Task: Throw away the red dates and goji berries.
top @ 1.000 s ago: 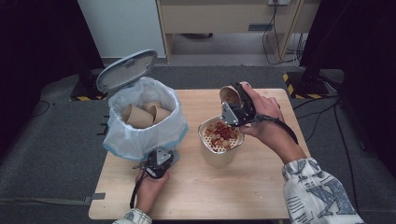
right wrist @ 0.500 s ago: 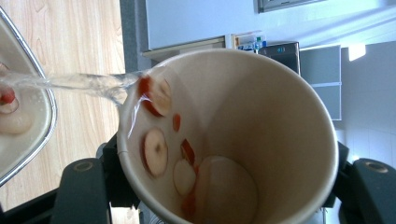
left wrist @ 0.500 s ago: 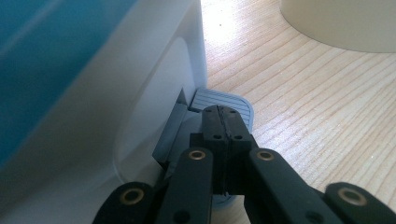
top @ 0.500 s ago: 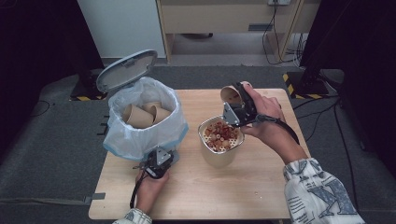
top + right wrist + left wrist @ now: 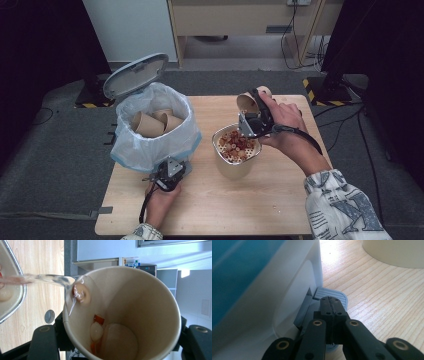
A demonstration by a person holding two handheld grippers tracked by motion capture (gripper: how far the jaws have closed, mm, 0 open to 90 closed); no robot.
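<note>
Paper cups: three in bin [image 5: 150,150], one [image 5: 248,101] in right claw [image 5: 254,116].

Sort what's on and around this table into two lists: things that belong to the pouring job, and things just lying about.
In the job:
- right gripper, shut on the tipped paper cup
- strainer bowl catching the cup's contents
- left gripper, shut, pressing the pedal of the lined bin, lid up
- used cups inside

Lying about:
- cabinet
- floor cables
</note>
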